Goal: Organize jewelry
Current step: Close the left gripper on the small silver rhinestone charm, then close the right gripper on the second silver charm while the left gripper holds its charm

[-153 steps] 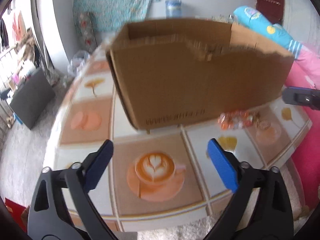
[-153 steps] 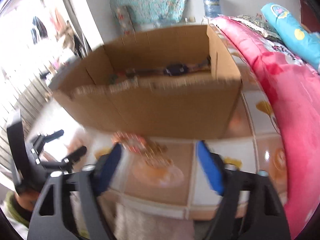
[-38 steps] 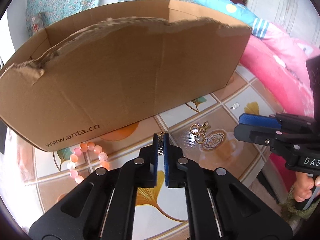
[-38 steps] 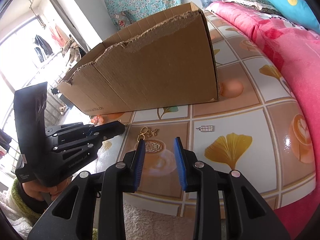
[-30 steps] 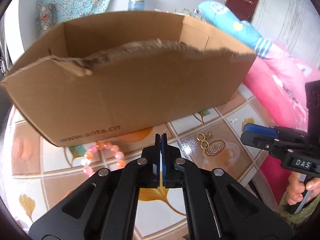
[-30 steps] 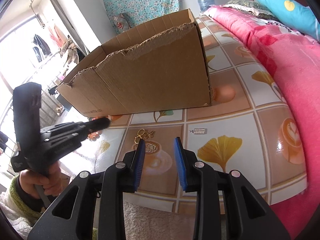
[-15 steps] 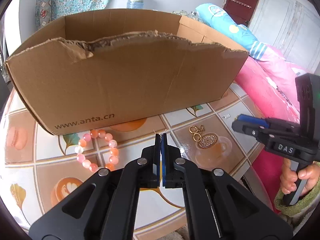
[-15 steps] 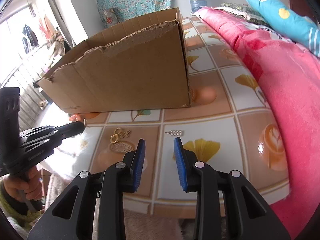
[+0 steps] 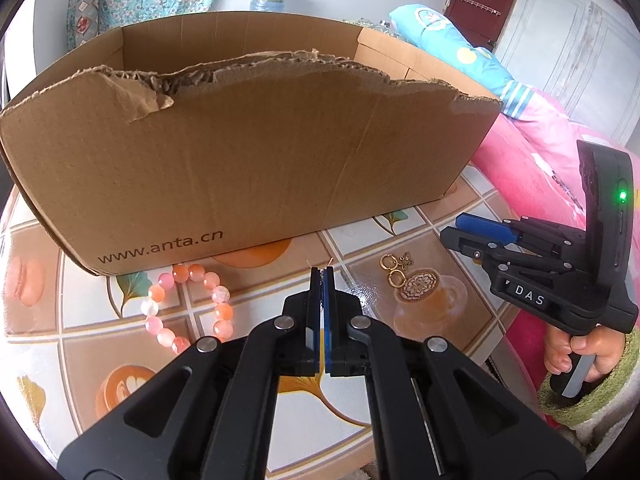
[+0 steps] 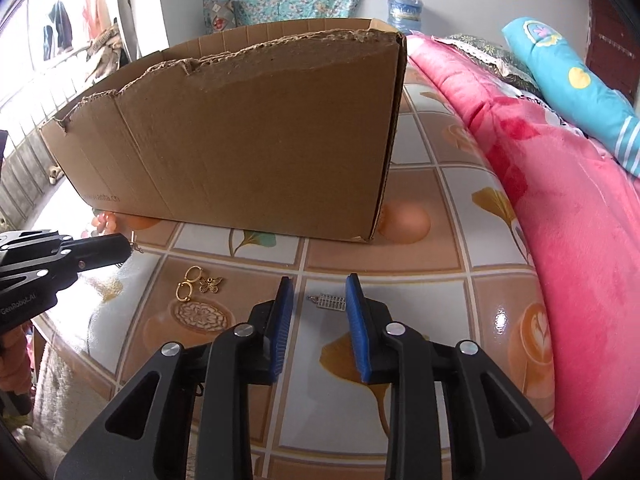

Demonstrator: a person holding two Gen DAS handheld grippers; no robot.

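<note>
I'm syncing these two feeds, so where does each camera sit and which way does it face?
Left wrist: on the left tool, looking down past its shut fingers at the cardboard box, bead bracelet and the hand holding the right tool.
Right wrist: on the right tool, its fingers closing around nothing above a silver charm; the left tool shows at left.
Shared: box, gold earrings, tiled table.
</note>
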